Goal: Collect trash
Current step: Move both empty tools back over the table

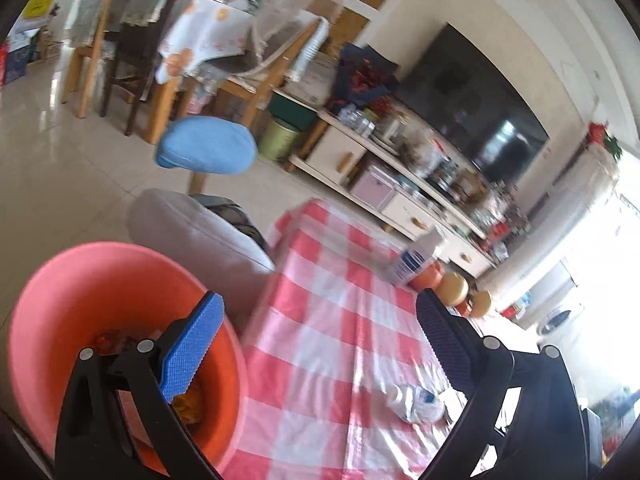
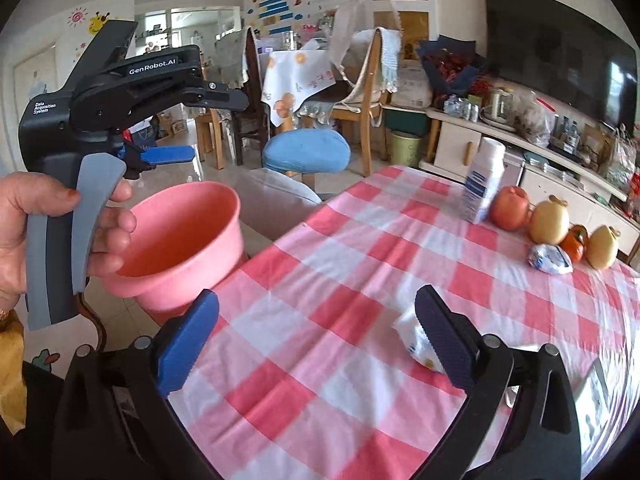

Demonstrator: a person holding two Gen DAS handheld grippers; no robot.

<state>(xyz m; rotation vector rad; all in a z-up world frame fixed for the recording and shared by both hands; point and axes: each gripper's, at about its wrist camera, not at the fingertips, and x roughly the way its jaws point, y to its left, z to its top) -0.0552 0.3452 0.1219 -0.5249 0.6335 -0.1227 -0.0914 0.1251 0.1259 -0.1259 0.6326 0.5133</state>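
A pink bin (image 1: pixel 100 280) stands beside the table's left edge, with orange scraps inside; it also shows in the right wrist view (image 2: pixel 188 232). My left gripper (image 1: pixel 320 340) is open and empty, its left finger over the bin's rim. In the right wrist view the left gripper (image 2: pixel 168 128) hangs above the bin. A crumpled white and blue wrapper (image 1: pixel 418 402) lies on the red checked tablecloth (image 1: pixel 320 360) near my left gripper's right finger. My right gripper (image 2: pixel 316 336) is open and empty above the cloth, with that wrapper (image 2: pixel 416 340) by its right finger. A second crumpled wrapper (image 2: pixel 550 260) lies by the fruit.
A white and blue carton (image 2: pixel 482 184), an apple (image 2: pixel 510 208), two yellow pears (image 2: pixel 550 220) and a small orange fruit (image 2: pixel 574 242) stand at the table's far side. A blue stool (image 2: pixel 306 152), a grey cushion (image 1: pixel 192 232), chairs and a TV cabinet (image 2: pixel 532 148) stand beyond.
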